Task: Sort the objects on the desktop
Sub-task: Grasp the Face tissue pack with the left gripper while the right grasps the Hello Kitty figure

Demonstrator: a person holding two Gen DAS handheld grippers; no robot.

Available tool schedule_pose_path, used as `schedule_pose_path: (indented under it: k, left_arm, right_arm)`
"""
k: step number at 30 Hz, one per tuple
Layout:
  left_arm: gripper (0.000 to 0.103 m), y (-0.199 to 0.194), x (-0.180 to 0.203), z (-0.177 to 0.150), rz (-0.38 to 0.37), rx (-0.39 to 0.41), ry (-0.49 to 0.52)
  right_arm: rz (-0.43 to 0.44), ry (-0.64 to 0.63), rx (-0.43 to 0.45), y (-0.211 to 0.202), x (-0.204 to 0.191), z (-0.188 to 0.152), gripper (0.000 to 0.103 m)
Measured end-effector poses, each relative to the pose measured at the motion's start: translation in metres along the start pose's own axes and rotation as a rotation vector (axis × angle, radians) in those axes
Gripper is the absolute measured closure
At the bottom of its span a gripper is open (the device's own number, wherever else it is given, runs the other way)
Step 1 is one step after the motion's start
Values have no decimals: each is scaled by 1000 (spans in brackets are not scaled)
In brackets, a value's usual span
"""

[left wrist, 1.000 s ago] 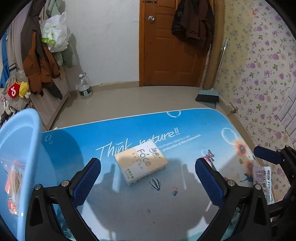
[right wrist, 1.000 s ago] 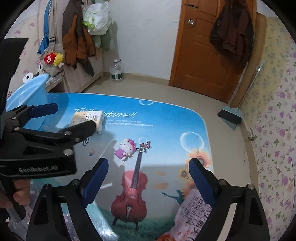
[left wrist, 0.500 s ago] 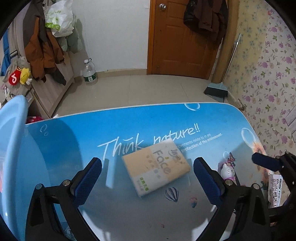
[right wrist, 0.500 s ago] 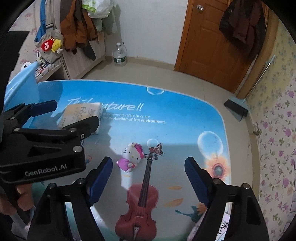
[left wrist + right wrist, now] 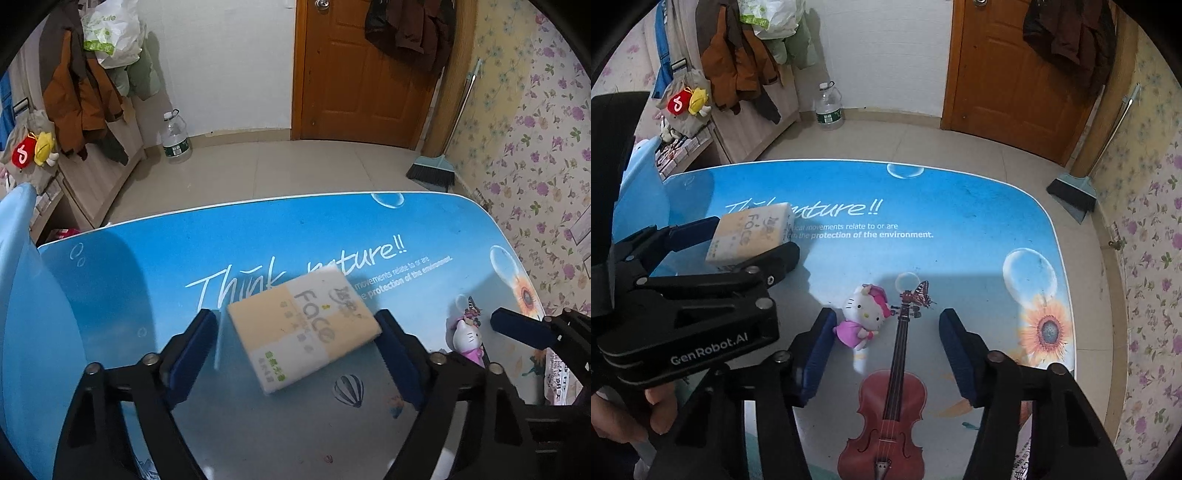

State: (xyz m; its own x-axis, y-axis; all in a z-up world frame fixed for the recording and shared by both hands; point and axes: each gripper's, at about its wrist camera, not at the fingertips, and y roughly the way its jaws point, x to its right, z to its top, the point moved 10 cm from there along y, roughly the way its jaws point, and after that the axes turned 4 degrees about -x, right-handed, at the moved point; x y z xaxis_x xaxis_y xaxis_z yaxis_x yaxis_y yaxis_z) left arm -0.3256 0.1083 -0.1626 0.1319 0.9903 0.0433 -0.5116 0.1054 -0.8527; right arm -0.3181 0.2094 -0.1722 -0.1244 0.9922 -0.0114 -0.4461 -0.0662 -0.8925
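Left gripper (image 5: 295, 343) jaws closing around the tissue pack (image 5: 304, 328): right pad touching its corner, left pad apart, no clamp yet. Right gripper (image 5: 886, 347) jaws closing on the Hello Kitty toy (image 5: 864, 317), which lies beside the left pad, off-centre. Both lie on the table (image 5: 960, 199). Grasp step. Next: finish closing, lift, likely carry to the blue bin (image 5: 18, 277) at left.

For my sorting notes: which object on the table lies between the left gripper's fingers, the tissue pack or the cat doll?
The tissue pack; the cat doll lies between the right gripper's fingers.

"Think nature!!" on the tabletop (image 5: 147, 280); "Face" on the tissue pack (image 5: 306, 328); "GenRobot.AI" on the left tongs (image 5: 753, 243).
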Motion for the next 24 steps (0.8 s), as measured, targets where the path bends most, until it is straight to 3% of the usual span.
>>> schedule_pose_path:
  k: [2, 10, 24]
  left_arm:
    - [28, -1, -1, 1, -2, 5, 4]
    - [31, -4, -1, -1, -21, 13, 18]
    - [32, -24, 6, -3, -39, 53, 56]
  right_arm:
    - [2, -2, 5, -1, 0, -1, 52]
    - [20, 18, 19, -7, 3, -1, 81]
    - [28, 32, 53, -25, 5, -5, 83]
